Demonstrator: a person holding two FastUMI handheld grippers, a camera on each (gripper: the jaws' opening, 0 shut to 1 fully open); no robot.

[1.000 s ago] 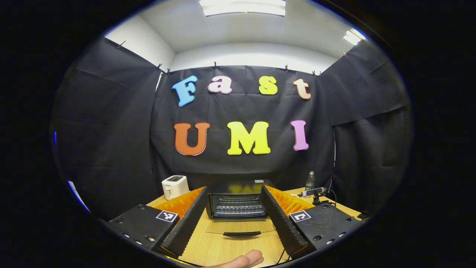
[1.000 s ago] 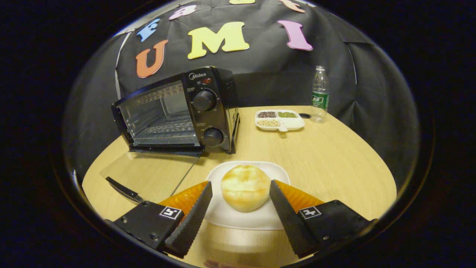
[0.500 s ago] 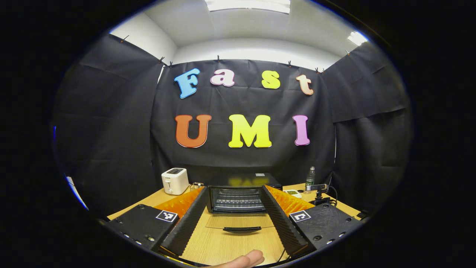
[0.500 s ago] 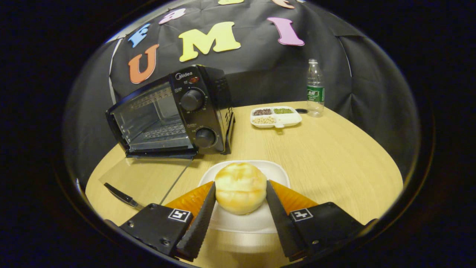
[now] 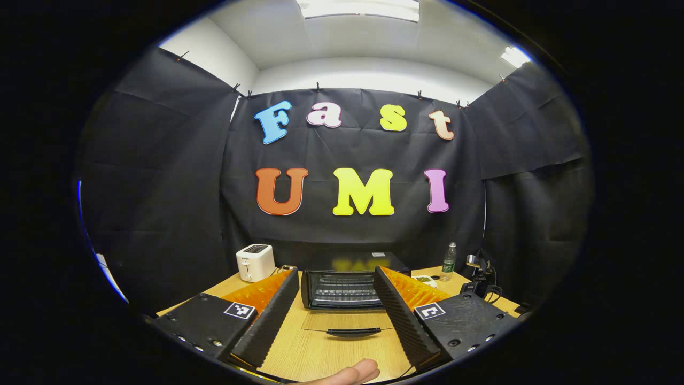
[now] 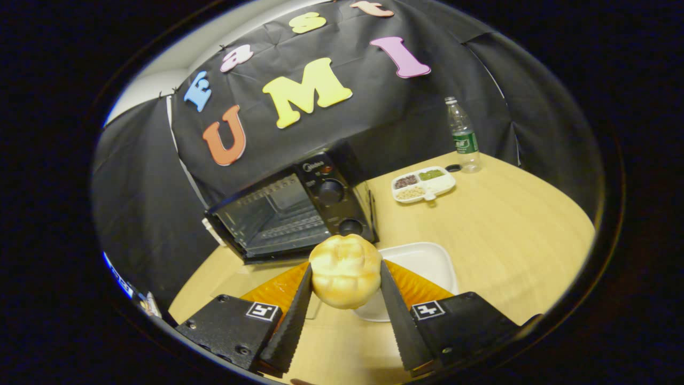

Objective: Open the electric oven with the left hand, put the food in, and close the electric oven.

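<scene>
A black electric oven (image 6: pixel 291 211) stands on the wooden table (image 6: pixel 507 235) with its glass door (image 5: pixel 346 323) folded down flat, rack showing inside. My right gripper (image 6: pixel 343 297) is shut on a round golden bun (image 6: pixel 344 270), held up above the table, clear of the white plate (image 6: pixel 425 262) and in front of the oven's right side. In the left gripper view the oven (image 5: pixel 344 286) sits straight ahead, and my left gripper (image 5: pixel 336 305) hangs open in front of the lowered door with nothing between its fingers.
A white sectioned dish of grains (image 6: pixel 423 184) and a clear water bottle (image 6: pixel 462 136) stand at the far right. A white toaster (image 5: pixel 255 262) sits left of the oven. A small camera stand with cable (image 5: pixel 478 275) is at the right. A fingertip (image 5: pixel 352 371) shows at the bottom.
My right gripper closed on the bun and lifted it off the plate, tilting toward the oven. My left gripper drew back slightly from the open oven, staying open.
</scene>
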